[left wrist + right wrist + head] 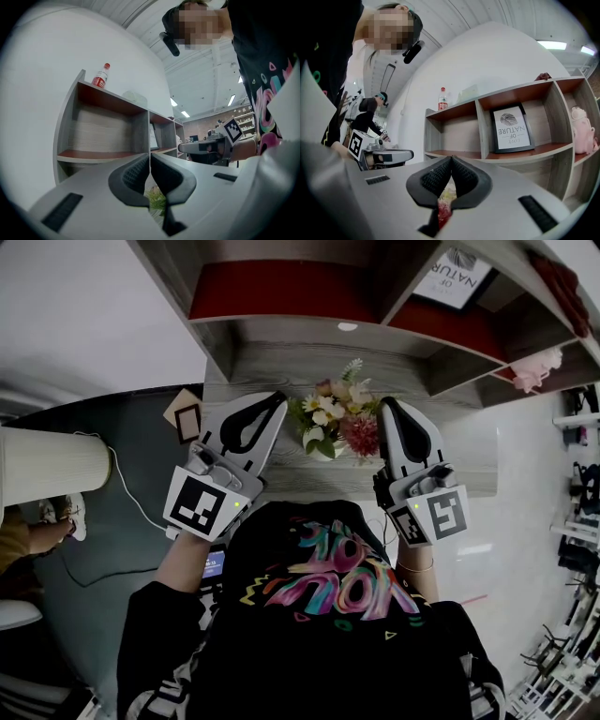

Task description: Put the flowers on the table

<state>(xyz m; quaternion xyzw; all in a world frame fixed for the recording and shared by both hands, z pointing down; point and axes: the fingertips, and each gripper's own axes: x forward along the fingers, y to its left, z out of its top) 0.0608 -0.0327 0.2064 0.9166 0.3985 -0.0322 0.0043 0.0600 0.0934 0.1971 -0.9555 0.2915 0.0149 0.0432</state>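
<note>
I hold my left claw (278, 399) and right claw (386, 405) level on either side of the flower bouquet (335, 423) — both pressed together on nothing — since, as I judge it, the bouquet already stands on the wooden desk (281, 474) below the shelves (309, 334).

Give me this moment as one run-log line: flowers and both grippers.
flowers: standing on table, between the grippers | left gripper: jaws shut, empty | right gripper: jaws shut, empty

Counter (291, 479), grey wood-grain: one flowers bunch (336, 421) standing on it. Shelf unit (281, 334) behind flowers: framed print (457, 277) inside, bottle (443, 99) on top.
</note>
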